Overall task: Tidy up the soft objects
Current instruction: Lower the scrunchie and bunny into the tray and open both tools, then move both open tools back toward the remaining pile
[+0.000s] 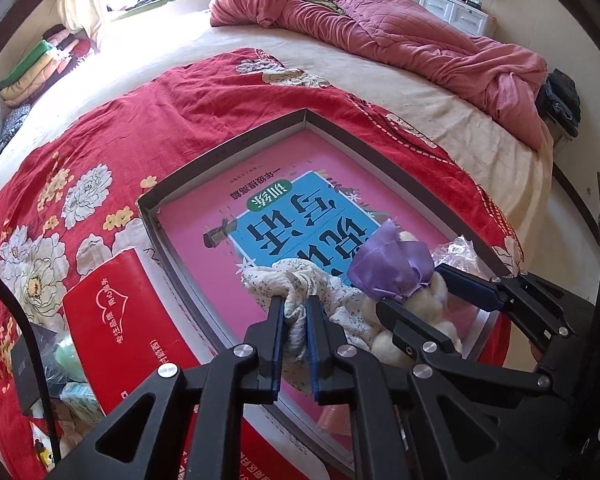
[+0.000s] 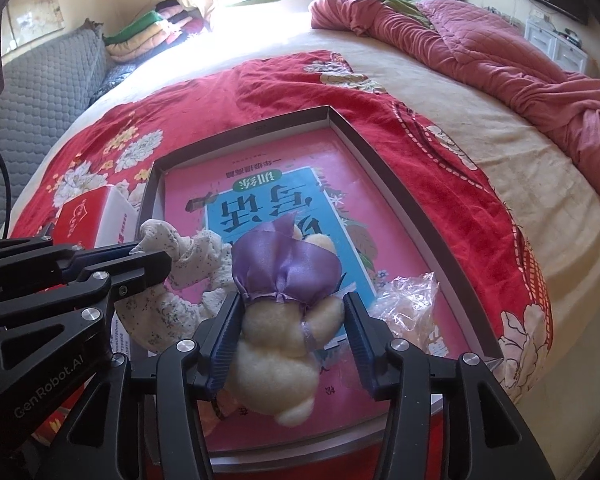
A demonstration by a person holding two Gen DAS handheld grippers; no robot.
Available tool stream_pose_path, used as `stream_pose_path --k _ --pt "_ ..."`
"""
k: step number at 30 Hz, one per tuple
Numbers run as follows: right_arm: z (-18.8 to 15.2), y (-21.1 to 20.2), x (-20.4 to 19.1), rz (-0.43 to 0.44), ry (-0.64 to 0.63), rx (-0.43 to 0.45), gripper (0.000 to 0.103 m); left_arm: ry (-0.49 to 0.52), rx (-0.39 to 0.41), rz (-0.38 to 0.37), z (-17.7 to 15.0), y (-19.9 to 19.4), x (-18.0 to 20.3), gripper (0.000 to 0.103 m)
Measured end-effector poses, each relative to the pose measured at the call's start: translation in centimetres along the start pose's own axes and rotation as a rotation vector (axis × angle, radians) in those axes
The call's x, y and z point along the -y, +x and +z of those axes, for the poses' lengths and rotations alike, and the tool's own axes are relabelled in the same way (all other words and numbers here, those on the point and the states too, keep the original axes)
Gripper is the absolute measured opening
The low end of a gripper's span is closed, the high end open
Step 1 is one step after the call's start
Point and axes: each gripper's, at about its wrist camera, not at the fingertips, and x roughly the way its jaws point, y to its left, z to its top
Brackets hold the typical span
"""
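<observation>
Jaws of left gripper (image 1: 296, 312) pinched on floral cloth (image 1: 300, 280); jaws of right gripper (image 2: 292, 320) wide, straddling plush toy (image 2: 276, 344) without clear squeeze. Both soft things over near end of shallow box (image 2: 396, 184) on bed (image 2: 540, 208), atop pink book (image 2: 260, 184). Probably midway: placement unfinished, crinkled plastic bag (image 2: 408, 292) beside.
</observation>
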Motion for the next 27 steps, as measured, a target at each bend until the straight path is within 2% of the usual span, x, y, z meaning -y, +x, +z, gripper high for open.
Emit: stream_pose_path --k 3,7,12,14,16,23,27 --pt "-0.1 -0.1 0.2 -0.004 0.005 0.0 0.054 -0.006 0.0 0.004 0.0 0.0 -0.1 0.014" --pt "0.0 -0.5 0.5 -0.029 0.001 0.012 0.056 -0.013 0.005 0.01 0.1 -0.2 -0.4 0.026" --pt "0.2 -1.4 0.6 -0.057 -0.004 0.044 0.062 -0.044 0.02 -0.002 0.0 -1.1 -1.0 0.033" --pt "0.3 -1.8 0.5 -0.072 -0.009 0.058 0.065 -0.05 0.032 -0.012 0.1 -1.7 -1.2 0.045" --pt "0.5 -2.2 0.6 -0.073 0.002 0.075 0.066 -0.056 0.053 -0.007 0.1 -2.3 -1.4 0.052" --pt "1.2 -3.8 1.7 -0.061 0.074 0.129 0.073 -0.057 0.059 0.022 -0.4 -3.6 -1.8 0.058" --pt "1.3 -4.7 2.1 -0.044 0.106 0.166 0.074 -0.085 0.093 -0.008 -0.7 -4.6 -2.5 0.063"
